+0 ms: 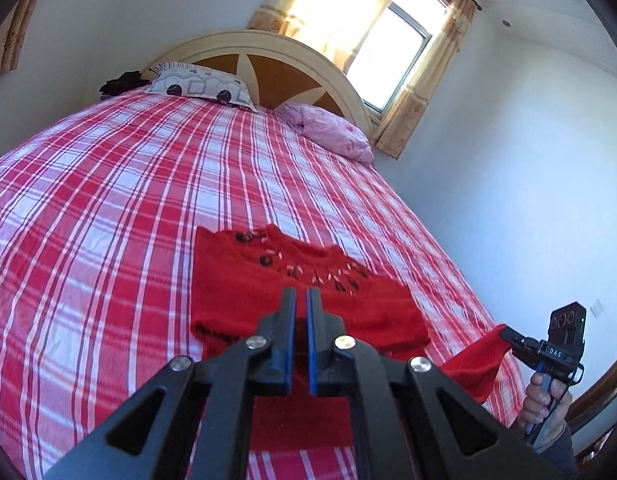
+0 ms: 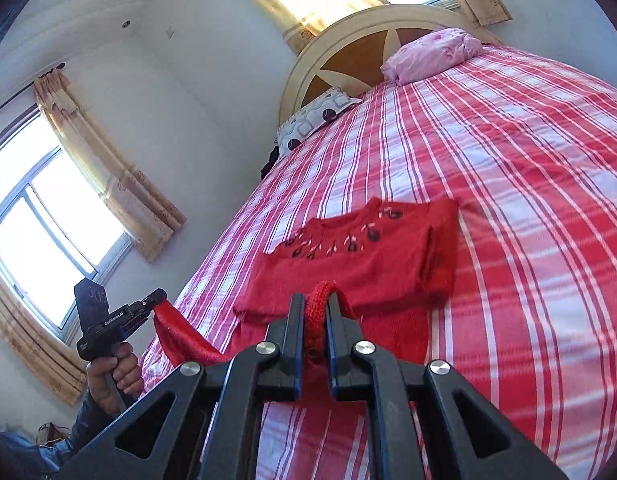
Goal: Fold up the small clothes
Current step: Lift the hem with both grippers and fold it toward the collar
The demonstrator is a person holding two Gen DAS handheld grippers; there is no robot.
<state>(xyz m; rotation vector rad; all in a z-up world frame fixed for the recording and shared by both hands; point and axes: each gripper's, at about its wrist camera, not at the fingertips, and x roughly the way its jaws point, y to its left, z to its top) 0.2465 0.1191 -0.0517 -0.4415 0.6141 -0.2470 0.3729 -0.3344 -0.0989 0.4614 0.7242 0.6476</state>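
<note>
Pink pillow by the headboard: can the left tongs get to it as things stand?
Probably not: the left tongs are shut on the red sweater's hem, and the pink pillow lies at the bed's far end, past the sweater.

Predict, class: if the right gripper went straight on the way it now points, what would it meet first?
The right gripper, shut on the hem, points at the red sweater lying on the bed. It would probably reach the sweater's body first, though depth is uncertain.
</note>
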